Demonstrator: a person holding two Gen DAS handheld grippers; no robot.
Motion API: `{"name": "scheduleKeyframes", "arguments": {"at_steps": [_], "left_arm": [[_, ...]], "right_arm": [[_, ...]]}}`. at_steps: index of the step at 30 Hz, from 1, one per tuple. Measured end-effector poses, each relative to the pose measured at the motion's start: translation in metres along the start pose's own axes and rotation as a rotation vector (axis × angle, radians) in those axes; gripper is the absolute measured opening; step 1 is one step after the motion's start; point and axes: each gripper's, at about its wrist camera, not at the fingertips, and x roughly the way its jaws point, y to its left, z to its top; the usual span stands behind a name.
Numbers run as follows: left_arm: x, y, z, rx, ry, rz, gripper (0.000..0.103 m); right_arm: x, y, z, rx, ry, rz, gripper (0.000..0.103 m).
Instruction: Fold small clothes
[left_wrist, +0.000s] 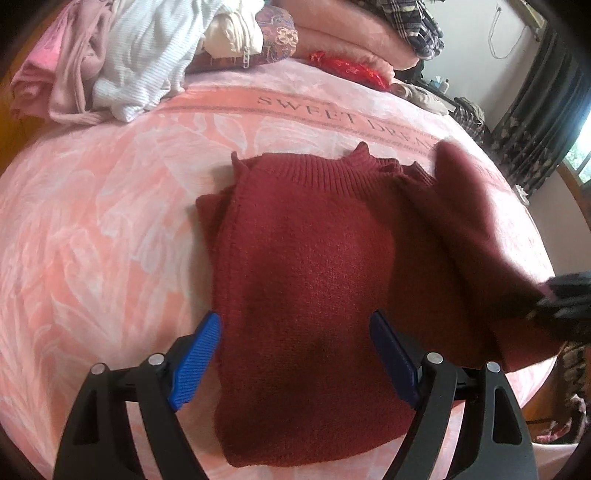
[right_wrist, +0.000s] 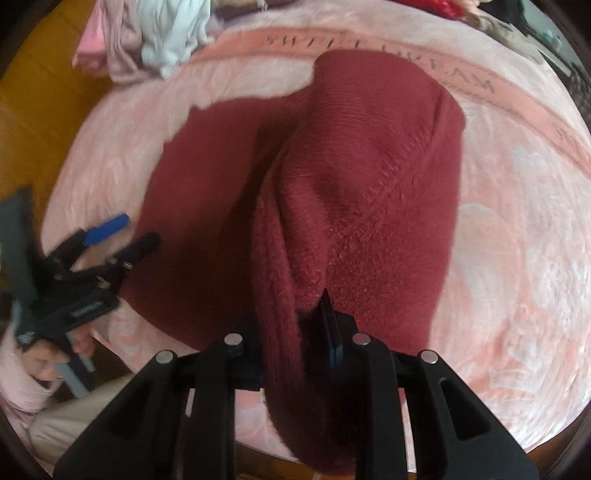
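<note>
Sweater (left_wrist: 306, 266) lay on blanket (left_wrist: 92, 229); my right gripper (right_wrist: 295, 332) pinched its sleeve, my left gripper (left_wrist: 295, 354) hovered wide.

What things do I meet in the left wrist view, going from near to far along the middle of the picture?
left gripper → red sweater → pink blanket with "SWEET DREAM" lettering → pile of clothes

Black forked frames, round silver screws, ribbed blue pads (left_wrist: 195, 360) on both grippers. At eight o'clock, pale pink sleeve (right_wrist: 16, 384), bare fingers (right_wrist: 83, 345).
</note>
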Motion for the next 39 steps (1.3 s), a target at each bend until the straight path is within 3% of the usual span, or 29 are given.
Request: {"name": "scheduleKeyframes", "arguments": {"at_steps": [3, 5, 7, 11, 15, 19, 22, 32, 34, 39], "left_arm": [[0.000, -0.001, 0.001, 0.000, -0.001, -0.001, 0.083], [0.000, -0.004, 0.002, 0.001, -0.001, -0.005, 0.083], [-0.002, -0.008, 0.003, 0.003, -0.004, -0.014, 0.083], [-0.005, -0.024, 0.010, 0.004, -0.006, -0.065, 0.083], [-0.001, -0.047, 0.015, -0.008, 0.015, -0.129, 0.084], [0.016, -0.078, 0.018, -0.040, 0.081, -0.203, 0.084], [0.026, -0.097, 0.022, -0.053, 0.100, -0.215, 0.086], [0.064, -0.138, 0.027, -0.073, 0.178, -0.232, 0.086], [0.069, -0.143, 0.025, -0.081, 0.182, -0.251, 0.081], [0.072, -0.146, 0.029, -0.074, 0.163, -0.274, 0.040]], "right_arm": [[0.014, -0.002, -0.002, 0.003, 0.020, 0.026, 0.029], [0.012, -0.005, -0.002, 0.016, 0.014, 0.102, 0.045], [0.005, -0.007, -0.004, 0.032, 0.003, 0.186, 0.053], [-0.018, -0.019, -0.008, 0.072, -0.035, 0.320, 0.053], [-0.036, -0.042, -0.012, 0.101, -0.092, 0.250, 0.051], [-0.038, -0.065, -0.019, 0.170, -0.098, 0.272, 0.050], [-0.040, -0.079, -0.028, 0.173, -0.109, 0.232, 0.050], [-0.043, -0.110, -0.056, 0.181, -0.110, 0.260, 0.049], [-0.043, -0.112, -0.057, 0.181, -0.109, 0.255, 0.049], [-0.041, -0.125, -0.065, 0.205, -0.101, 0.266, 0.049]]}}
